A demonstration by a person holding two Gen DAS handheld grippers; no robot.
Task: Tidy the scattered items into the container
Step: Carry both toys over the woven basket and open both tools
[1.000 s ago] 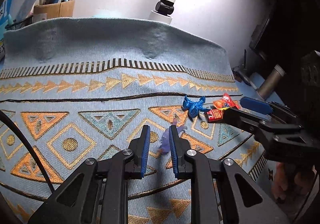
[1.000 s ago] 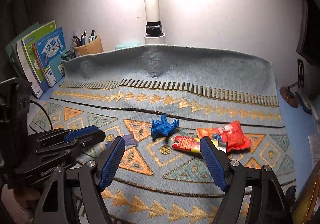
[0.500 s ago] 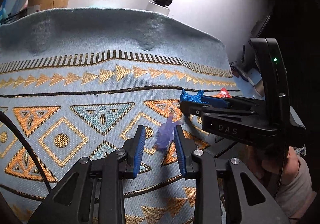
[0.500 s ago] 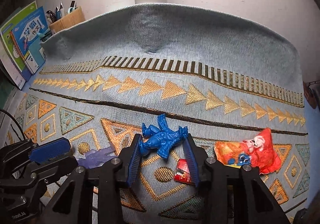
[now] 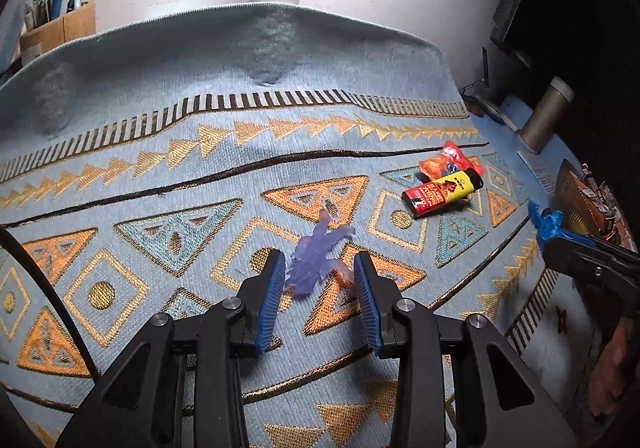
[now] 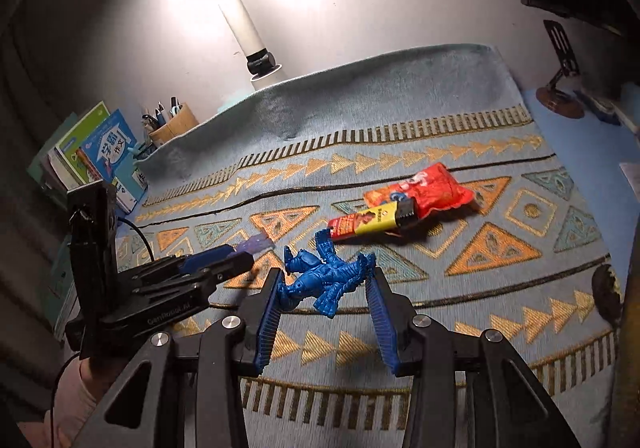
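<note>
Blue toy figure (image 6: 326,280) sits pinched crosswise between the right gripper (image 6: 326,290) pads, lifted off the patterned cloth (image 6: 500,288); limbs stick out past both pads, body roughly centred at the fingertips. In the left view the same toy shows at the far right edge, near a brown basket-like thing (image 5: 580,203) — probably the container, can't be sure.

Purple translucent figure (image 5: 318,254) lies flat on the cloth, right between the left gripper (image 5: 320,280) fingers. Fingers are spread apart, not clamped; the left pad looks close to or touching the toy's edge, right pad has a small gap. Toy's far limbs reach out beyond the tips.

To do this well, my read: close the left fingers squarely on the purple torso, not the thin limbs, keep tips low to the cloth so it doesn't slip out. Right side: keep the squeeze steady while carrying to the container, since the hold is on uneven plastic.

Lighter (image 5: 442,191) and red snack packet (image 5: 448,159) lie touching each other, well apart from both grippers, not yet collected.
</note>
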